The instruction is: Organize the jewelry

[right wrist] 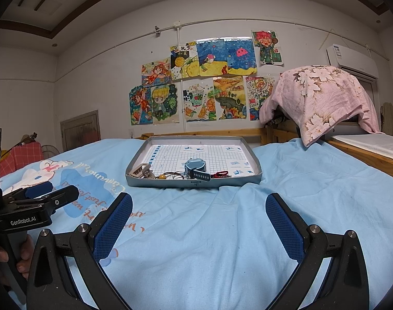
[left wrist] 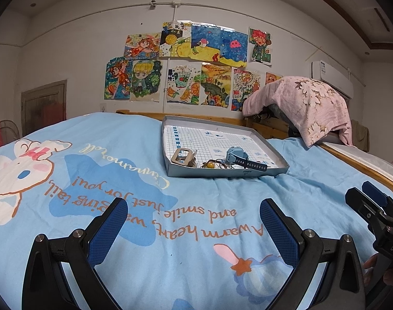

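Here both grippers (left wrist: pixel 194 222) (right wrist: pixel 199 219) hover, jaws spread.

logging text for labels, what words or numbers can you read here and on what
"A warm heart, wagging tail, and smile just for you!" on the bedsheet, upside down
"GenRobot.AI" on the left gripper
"2024" on a wall drawing
Box print: too small
Script on bedsheet: unclear

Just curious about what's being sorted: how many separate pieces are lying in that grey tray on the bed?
4 that I can make out, all along the tray's near edge: hair clip at left, beaded cord next, blue watch in the middle, red piece at right. Smaller bits may be hidden.
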A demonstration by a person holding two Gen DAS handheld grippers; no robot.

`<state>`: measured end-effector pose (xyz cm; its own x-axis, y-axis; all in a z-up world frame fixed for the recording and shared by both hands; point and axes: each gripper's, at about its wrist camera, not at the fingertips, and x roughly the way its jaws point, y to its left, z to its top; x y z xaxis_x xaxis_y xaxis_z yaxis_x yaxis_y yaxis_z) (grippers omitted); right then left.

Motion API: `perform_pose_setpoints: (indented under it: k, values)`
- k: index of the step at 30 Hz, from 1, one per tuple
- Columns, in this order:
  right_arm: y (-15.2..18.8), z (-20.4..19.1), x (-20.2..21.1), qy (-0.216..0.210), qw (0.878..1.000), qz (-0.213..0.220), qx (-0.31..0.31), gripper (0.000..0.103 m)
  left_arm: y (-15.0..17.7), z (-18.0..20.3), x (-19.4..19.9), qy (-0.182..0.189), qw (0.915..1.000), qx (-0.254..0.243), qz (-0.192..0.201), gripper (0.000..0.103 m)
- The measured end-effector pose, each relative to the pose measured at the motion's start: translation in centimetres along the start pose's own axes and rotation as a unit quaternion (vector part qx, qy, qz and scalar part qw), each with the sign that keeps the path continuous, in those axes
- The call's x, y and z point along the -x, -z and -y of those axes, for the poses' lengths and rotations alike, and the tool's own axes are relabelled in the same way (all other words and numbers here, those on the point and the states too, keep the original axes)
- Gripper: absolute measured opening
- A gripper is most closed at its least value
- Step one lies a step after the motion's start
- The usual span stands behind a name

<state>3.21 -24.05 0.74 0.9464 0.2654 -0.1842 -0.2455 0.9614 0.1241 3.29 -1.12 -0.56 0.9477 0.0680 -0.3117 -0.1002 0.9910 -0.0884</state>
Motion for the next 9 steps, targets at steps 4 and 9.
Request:
perform_pose_setpoints:
  k: [4,9]
  values:
    - [0.09,-0.11,-0.07,0.0,1.0,-0.001,0.001,0.101,-0.08,-0.05,-0.02,0.0,1.0,0.0,0.0,0.103]
    - [0.24,-0.17,-0.08,-0.001,1.0,-0.002,0.002,0.101,0.03,-0.15,-0.1,0.0,1.0,0.0,-0.002,0.103]
